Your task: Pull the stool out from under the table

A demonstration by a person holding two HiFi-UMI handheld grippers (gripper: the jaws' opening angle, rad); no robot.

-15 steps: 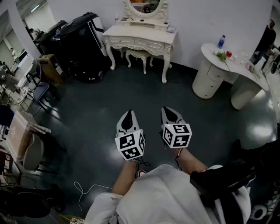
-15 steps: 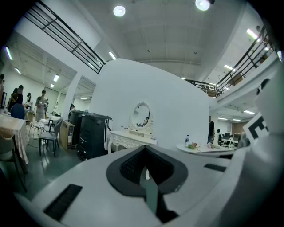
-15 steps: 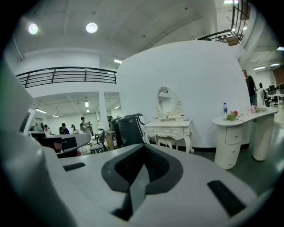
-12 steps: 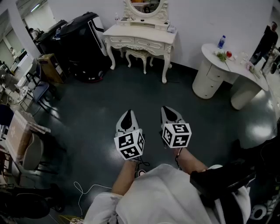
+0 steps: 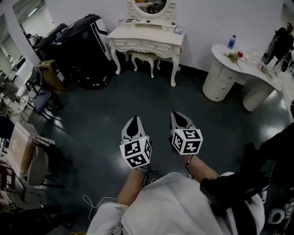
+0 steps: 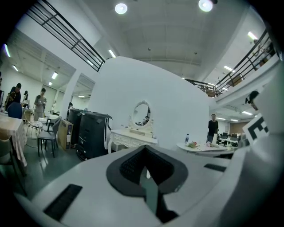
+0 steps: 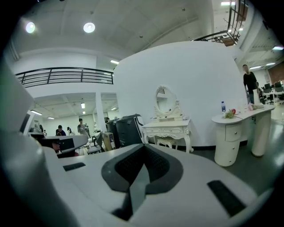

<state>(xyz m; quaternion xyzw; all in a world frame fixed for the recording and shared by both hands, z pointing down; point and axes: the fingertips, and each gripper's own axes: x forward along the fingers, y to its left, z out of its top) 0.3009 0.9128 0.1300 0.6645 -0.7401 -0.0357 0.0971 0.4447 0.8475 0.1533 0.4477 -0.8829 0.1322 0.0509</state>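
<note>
Scanning for print: only black-and-white square codes on the marker cubes, L (image 5: 136,153) and R (image 5: 187,141); no letters. Bottle (image 5: 231,42) label too small to read.

Surroundings: white dressing desk (image 5: 147,36) against far wall, oval mirror (image 5: 151,7) on top. Big black cabinet (image 5: 87,50) just left of it, cardboard box (image 5: 50,75) further left. Curved white desk (image 5: 239,69) to the right, w/ the bottle and small items on it. Person (image 5: 280,43) standing at far right. Chair (image 5: 36,165) and a loose cable (image 5: 92,202) near left edge.

Stool (image 5: 143,57): cream, carved legs, tucked under the dressing desk between its front legs. In right gripper view, stool (image 7: 165,142) sits ahead, slightly right of centre.

Left hand-held gripper (image 5: 134,120): jaws fully together, holding nothing. Right hand-held gripper (image 5: 180,117): same, closed and empty. Both side by side, about level, aimed toward the dressing desk, well apart from the stool; dark floor (image 5: 92,119) lies between.
</note>
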